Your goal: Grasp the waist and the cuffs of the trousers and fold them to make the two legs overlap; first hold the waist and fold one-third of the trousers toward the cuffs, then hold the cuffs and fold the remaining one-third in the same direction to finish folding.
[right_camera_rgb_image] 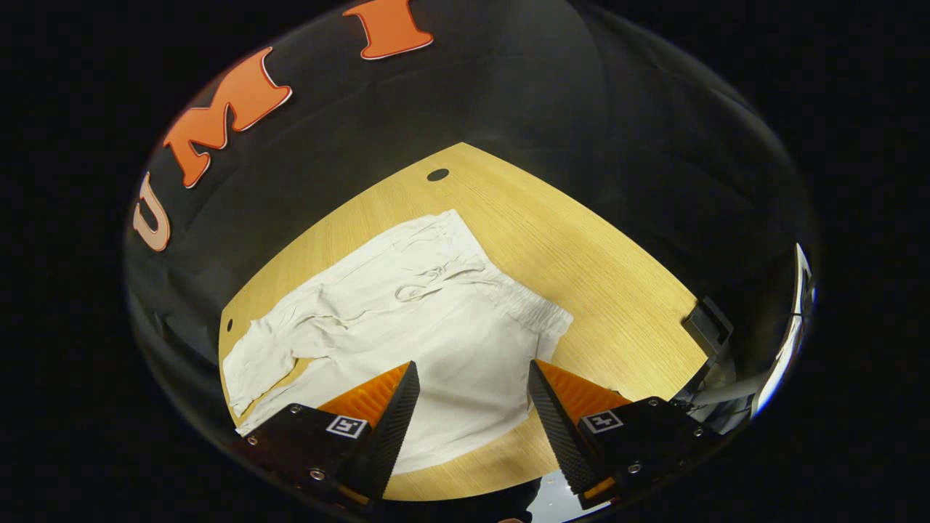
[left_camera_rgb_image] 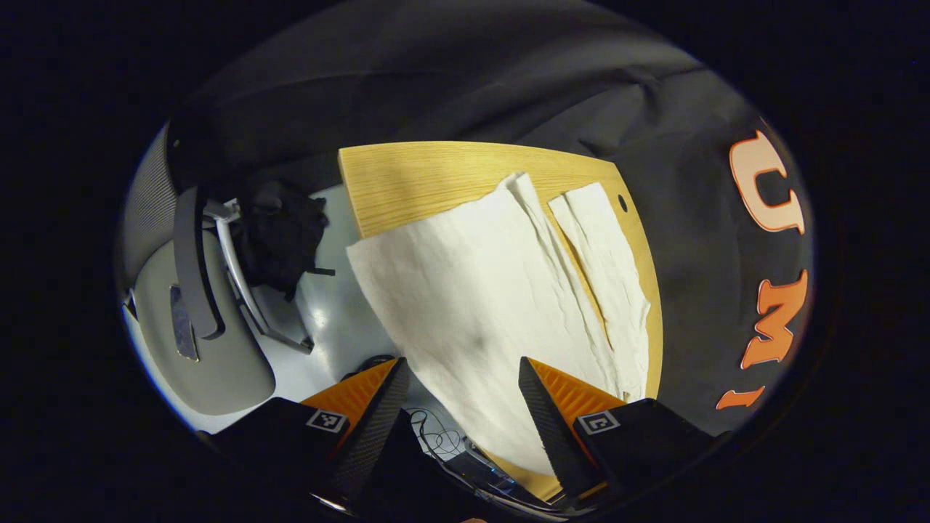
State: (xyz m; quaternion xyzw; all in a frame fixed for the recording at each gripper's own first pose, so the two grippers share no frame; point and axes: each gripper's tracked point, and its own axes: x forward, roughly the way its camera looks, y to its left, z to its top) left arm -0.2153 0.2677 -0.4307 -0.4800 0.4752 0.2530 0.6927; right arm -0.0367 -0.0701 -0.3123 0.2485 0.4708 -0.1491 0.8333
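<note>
Two grippers, left gripper (left_camera_rgb_image: 461, 392) and right gripper (right_camera_rgb_image: 472, 396), jaws spread wide and holding nothing, white trousers (right_camera_rgb_image: 407, 327) lying flat on wooden tabletop (right_camera_rgb_image: 581, 276), waistband toward 3 o'clock, legs toward 9 o'clock, no legible writing on trousers

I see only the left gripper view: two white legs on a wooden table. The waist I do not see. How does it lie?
Observer: In the right gripper view, the waist of the trousers lies flat on the table, with its gathered band spread out.
Operator: Is it gripped?
Observer: No. The right tool hangs open above the cloth near the waist, fingers apart, gripping nothing.
Operator: Does anything lie on the cloth there?
Observer: A drawstring lies loose on the fabric, beside the band.
</note>
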